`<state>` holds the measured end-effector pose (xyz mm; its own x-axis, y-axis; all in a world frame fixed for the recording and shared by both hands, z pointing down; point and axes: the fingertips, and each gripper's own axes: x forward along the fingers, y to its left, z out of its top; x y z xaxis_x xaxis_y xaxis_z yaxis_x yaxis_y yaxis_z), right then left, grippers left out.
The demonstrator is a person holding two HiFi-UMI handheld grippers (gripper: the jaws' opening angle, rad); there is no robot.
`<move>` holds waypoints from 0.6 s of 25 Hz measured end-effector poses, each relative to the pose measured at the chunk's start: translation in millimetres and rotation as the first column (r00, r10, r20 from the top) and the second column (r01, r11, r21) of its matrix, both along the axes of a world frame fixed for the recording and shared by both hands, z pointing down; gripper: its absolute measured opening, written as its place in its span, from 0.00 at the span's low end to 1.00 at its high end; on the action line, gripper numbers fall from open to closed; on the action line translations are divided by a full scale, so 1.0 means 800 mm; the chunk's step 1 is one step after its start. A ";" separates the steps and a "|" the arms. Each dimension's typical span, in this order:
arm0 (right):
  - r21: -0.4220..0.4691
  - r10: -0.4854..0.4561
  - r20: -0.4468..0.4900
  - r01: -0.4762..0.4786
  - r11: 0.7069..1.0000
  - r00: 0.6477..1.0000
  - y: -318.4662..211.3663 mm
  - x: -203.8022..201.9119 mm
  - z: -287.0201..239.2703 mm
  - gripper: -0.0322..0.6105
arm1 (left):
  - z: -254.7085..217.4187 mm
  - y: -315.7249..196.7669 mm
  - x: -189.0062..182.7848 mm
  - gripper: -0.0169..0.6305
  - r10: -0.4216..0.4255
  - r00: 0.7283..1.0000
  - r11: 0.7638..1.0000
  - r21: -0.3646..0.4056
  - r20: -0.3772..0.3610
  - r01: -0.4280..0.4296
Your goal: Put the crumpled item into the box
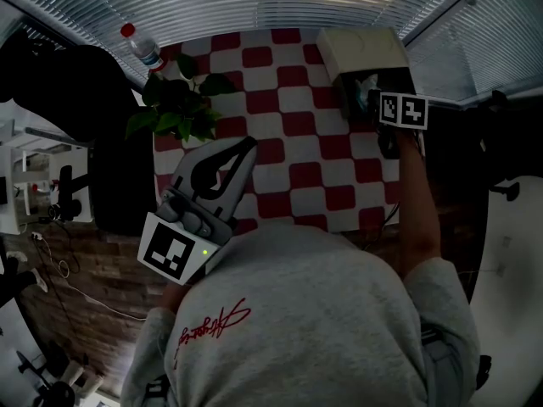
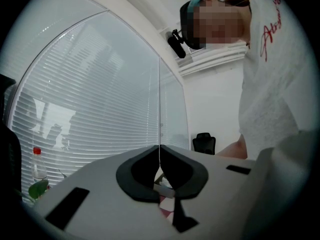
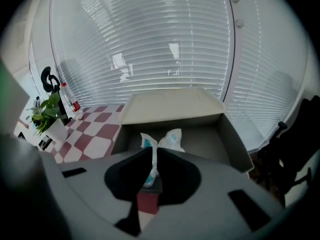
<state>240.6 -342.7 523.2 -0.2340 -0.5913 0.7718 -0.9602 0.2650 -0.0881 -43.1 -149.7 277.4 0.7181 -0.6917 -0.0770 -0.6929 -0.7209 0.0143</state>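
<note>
The crumpled item (image 3: 165, 140), a white and teal wrapper, sticks up between the jaws of my right gripper (image 3: 153, 156), which is shut on it. It hangs just over the open beige box (image 3: 235, 139), whose lid flap folds back toward the window. In the head view the box (image 1: 361, 51) stands at the table's far right corner, and my right gripper (image 1: 373, 100) reaches into its opening. My left gripper (image 1: 244, 149) is held level over the table's near left side. Its jaws are shut with nothing between them, as the left gripper view (image 2: 160, 149) also shows.
A red and white checkered cloth (image 1: 288, 142) covers the table. A potted plant (image 1: 178, 108) and a red-capped bottle (image 1: 142, 47) stand at the far left. A black chair (image 1: 76, 100) is left of the table. Window blinds run behind the box.
</note>
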 end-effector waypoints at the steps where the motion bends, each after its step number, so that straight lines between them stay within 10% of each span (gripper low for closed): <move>1: 0.004 0.004 0.002 -0.004 1.000 1.000 0.000 0.001 -0.001 0.11 | 0.000 0.000 0.000 0.05 -0.001 1.000 1.000 -0.002 0.000 0.001; 15: 0.092 0.029 0.061 -0.034 0.995 0.998 0.002 -0.005 -0.020 0.07 | 0.001 0.000 0.001 0.05 -0.005 1.000 1.000 -0.003 0.005 0.005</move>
